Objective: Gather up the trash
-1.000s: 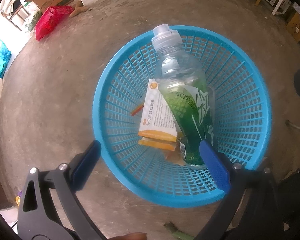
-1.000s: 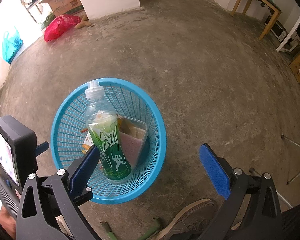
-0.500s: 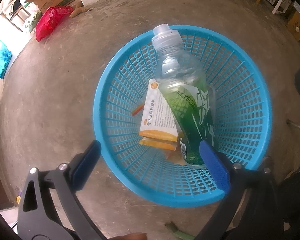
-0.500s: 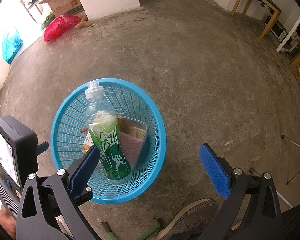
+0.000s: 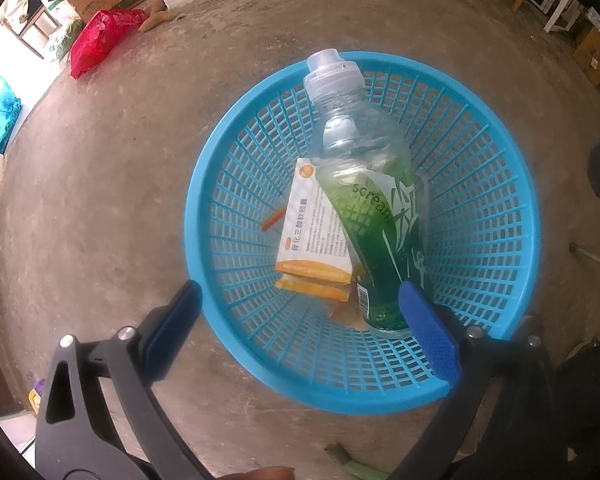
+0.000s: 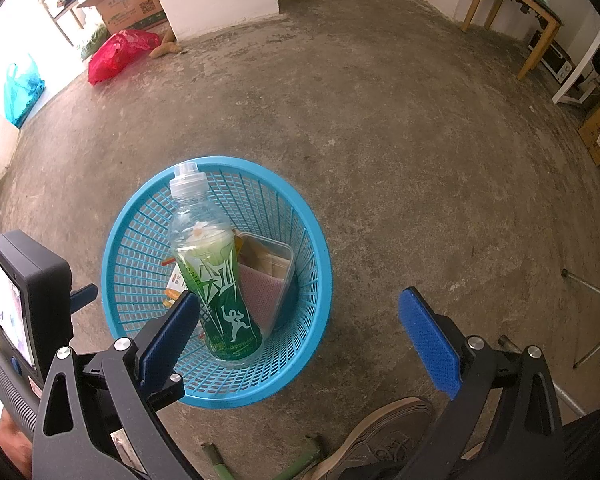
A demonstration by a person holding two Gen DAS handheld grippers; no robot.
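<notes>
A blue mesh basket stands on the concrete floor. Inside it leans a green drink bottle with a clear cap, beside a white and orange carton and a clear plastic tray. My left gripper hovers open above the basket's near rim, nothing between its blue pads. My right gripper is open too, higher up, its left pad over the basket and its right pad over bare floor.
A red bag, a cyan bag and a cardboard box lie at the far left by a white pillar. Wooden table legs stand far right. A shoe and green stems are near the bottom edge.
</notes>
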